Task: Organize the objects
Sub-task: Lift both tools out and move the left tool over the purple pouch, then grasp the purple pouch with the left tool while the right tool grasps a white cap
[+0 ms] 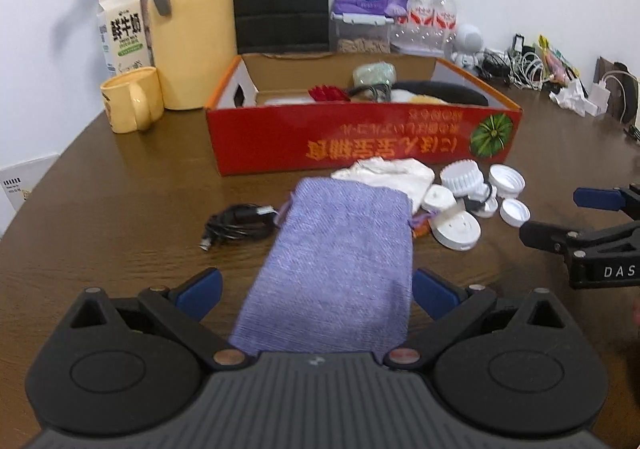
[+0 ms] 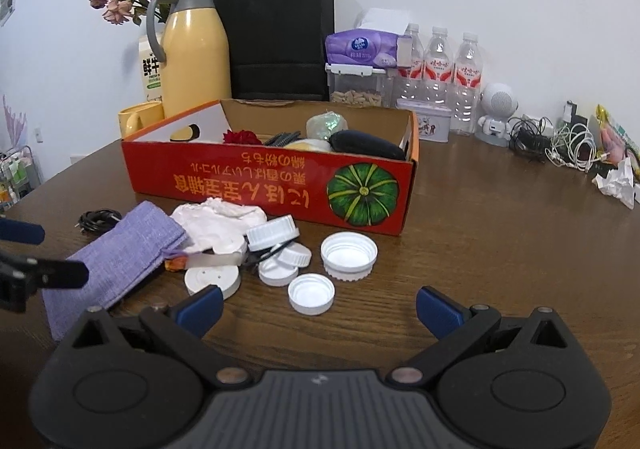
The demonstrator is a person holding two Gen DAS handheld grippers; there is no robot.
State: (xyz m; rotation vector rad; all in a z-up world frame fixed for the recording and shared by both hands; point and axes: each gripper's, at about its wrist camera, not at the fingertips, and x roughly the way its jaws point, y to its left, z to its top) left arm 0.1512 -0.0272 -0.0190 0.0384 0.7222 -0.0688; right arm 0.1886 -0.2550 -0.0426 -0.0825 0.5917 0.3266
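A purple cloth pouch (image 1: 340, 257) lies on the brown table, its near end between the wide-apart fingers of my left gripper (image 1: 316, 289), which is open around it. The pouch also shows in the right wrist view (image 2: 120, 261). Beyond it lie a white cloth (image 1: 392, 175), several white plastic lids (image 1: 506, 179) and a black cable (image 1: 236, 225). My right gripper (image 2: 318, 307) is open and empty, just short of a small white lid (image 2: 311, 294). The red cardboard box (image 2: 260, 185) behind holds several items.
A yellow thermos (image 1: 192, 29), yellow mug (image 1: 132, 99), milk carton (image 1: 120, 33), black paper bag (image 2: 280, 37), tissue pack (image 2: 360, 47), water bottles (image 2: 440, 65) and a tangle of cables (image 2: 560, 141) stand along the table's back. Crumpled paper (image 2: 618, 181) lies far right.
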